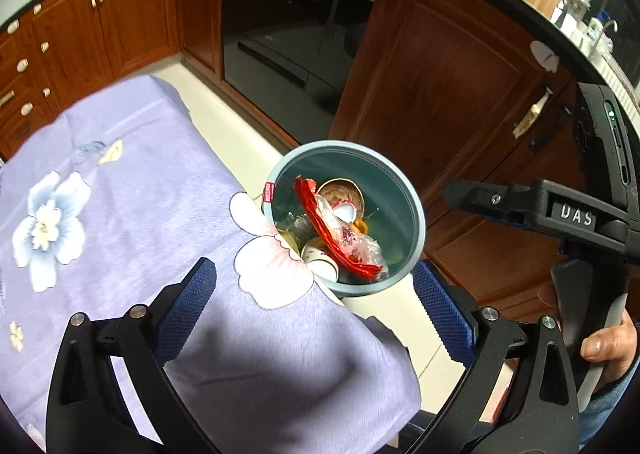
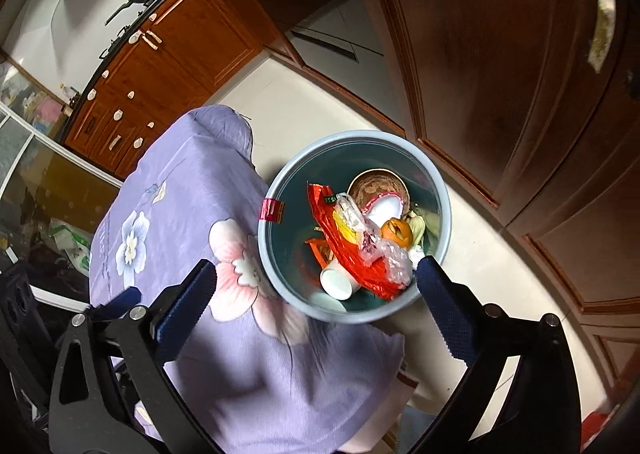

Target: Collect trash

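We read "DAS" in white letters on a small label on the black right gripper (image 1: 576,214), seen from the left wrist. The red sticker (image 2: 271,210) on the bin's rim carries print too small to read.

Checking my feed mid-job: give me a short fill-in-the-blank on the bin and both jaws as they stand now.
1. The blue bin stands on the ____, beside the cloth-covered table.
2. The right gripper has its jaws ____, with nothing between them.
3. The orange fruit lies ____ the bin.
4. The left gripper holds ____.

Missing words: floor; open; inside; nothing
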`<state>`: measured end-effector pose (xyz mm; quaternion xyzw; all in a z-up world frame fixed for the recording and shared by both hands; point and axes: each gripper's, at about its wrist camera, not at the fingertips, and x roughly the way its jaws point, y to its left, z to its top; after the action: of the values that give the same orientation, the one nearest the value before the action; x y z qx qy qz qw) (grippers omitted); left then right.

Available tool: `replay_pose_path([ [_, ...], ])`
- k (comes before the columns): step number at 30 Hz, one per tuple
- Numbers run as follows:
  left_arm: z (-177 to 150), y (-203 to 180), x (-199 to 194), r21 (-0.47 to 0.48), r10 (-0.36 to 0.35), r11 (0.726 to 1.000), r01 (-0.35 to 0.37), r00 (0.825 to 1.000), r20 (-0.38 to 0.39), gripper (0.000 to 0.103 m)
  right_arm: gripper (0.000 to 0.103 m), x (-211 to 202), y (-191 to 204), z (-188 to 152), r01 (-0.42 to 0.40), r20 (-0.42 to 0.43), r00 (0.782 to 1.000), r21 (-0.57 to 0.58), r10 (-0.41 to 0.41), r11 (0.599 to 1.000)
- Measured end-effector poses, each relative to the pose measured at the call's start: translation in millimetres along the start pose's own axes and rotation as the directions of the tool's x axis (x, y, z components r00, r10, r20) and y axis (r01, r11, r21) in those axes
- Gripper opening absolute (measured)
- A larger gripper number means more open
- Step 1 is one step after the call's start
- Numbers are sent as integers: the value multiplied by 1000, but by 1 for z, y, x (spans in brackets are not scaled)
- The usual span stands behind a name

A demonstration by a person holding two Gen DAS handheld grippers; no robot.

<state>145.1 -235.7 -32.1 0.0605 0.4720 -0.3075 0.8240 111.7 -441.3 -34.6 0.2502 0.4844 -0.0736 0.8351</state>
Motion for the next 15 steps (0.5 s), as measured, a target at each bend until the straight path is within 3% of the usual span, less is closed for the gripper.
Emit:
replay_pose_path([
  [7, -12, -13, -38, 32, 51, 998, -53, 997, 55, 99, 96, -27, 17, -26, 52, 15, 999, -94, -51, 994],
  [15, -29, -10, -58, -1, 73, 997, -73, 996, 49, 99, 96, -58, 30, -50, 143, 66, 989, -177, -133, 974],
])
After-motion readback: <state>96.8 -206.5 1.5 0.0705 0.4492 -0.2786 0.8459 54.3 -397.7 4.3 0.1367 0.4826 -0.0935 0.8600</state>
